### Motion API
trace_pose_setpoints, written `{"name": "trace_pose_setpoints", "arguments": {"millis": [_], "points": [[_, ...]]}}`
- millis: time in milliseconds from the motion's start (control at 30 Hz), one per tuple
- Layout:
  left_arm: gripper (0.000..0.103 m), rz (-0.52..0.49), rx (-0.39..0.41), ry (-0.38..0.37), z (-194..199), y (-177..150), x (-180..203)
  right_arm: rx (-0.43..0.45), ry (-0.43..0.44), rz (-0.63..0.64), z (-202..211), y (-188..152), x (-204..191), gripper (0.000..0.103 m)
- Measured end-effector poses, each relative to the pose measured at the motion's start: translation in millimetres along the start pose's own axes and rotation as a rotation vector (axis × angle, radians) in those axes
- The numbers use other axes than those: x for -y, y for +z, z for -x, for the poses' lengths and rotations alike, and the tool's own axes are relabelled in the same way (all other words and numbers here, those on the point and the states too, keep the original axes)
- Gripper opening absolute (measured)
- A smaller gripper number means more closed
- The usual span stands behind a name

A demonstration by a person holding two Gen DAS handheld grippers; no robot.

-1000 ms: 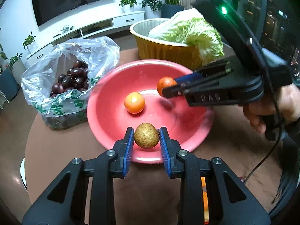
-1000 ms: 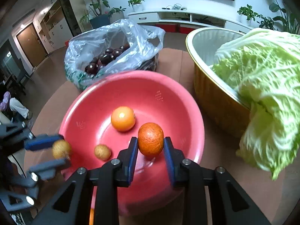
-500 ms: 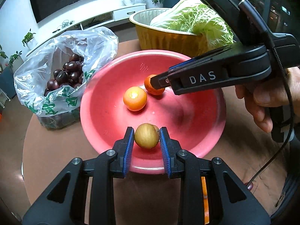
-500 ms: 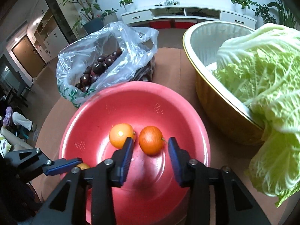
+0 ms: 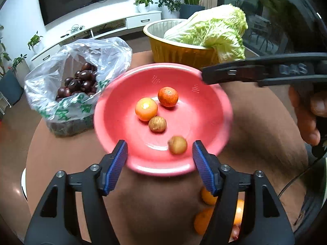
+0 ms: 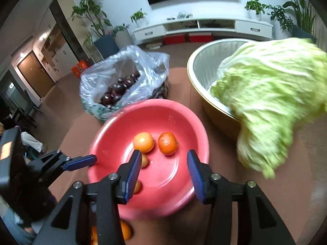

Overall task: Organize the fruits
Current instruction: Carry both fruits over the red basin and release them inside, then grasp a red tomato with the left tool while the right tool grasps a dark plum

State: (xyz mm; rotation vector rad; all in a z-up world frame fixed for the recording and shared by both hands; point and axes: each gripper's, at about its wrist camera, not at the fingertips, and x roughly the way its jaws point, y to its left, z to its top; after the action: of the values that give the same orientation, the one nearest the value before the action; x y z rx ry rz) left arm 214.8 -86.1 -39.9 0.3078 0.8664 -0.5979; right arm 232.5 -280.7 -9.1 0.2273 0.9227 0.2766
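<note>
A red bowl (image 5: pixel 206 120) (image 6: pixel 184 126) sits on the brown round table. In it lie two orange fruits (image 5: pixel 146 109) (image 5: pixel 168 96) and two small brown fruits (image 5: pixel 157 124) (image 5: pixel 177 145). In the right wrist view the oranges (image 6: pixel 143 142) (image 6: pixel 168 143) lie just beyond the fingers. My left gripper (image 5: pixel 160 158) is open and empty at the bowl's near rim. My right gripper (image 6: pixel 164 169) is open and empty above the bowl; its arm shows in the left wrist view (image 5: pixel 255 71).
A clear plastic bag of dark fruits (image 5: pixel 79 79) (image 6: pixel 120 87) stands left of the bowl. A gold basin (image 5: pixel 175 51) (image 6: pixel 204 69) with a cabbage (image 5: pixel 214 30) (image 6: pixel 271 94) stands behind right. Several oranges (image 5: pixel 206 216) lie on the table under the left gripper.
Both grippers opened. The left let go of the brown fruit, which rolled into the bowl. The right gripper released the orange and drew back upward.
</note>
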Motion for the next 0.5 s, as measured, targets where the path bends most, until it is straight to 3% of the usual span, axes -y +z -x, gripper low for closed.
{"name": "trace_pose_setpoints", "arguments": {"millis": [67, 200, 400, 500], "points": [[0.078, 0.017, 0.029, 0.007, 18.1, -11.1, 0.2, 0.033, 0.012, -0.01, 19.4, -14.9, -1.5, 0.06], [0.079, 0.058, 0.049, 0.007, 48.0, -39.8, 1.3, 0.061, 0.018, -0.017, 48.8, -55.6, -5.9, 0.066], [0.079, 0.074, 0.033, -0.003, 83.6, -101.0, 18.0, 0.048, 0.005, -0.04, 69.6, -126.7, -15.2, 0.066], [0.086, 0.048, 0.005, 0.002, 88.9, -129.5, 28.5, 0.039, -0.012, -0.04, 73.2, -156.2, -22.4, 0.066]]}}
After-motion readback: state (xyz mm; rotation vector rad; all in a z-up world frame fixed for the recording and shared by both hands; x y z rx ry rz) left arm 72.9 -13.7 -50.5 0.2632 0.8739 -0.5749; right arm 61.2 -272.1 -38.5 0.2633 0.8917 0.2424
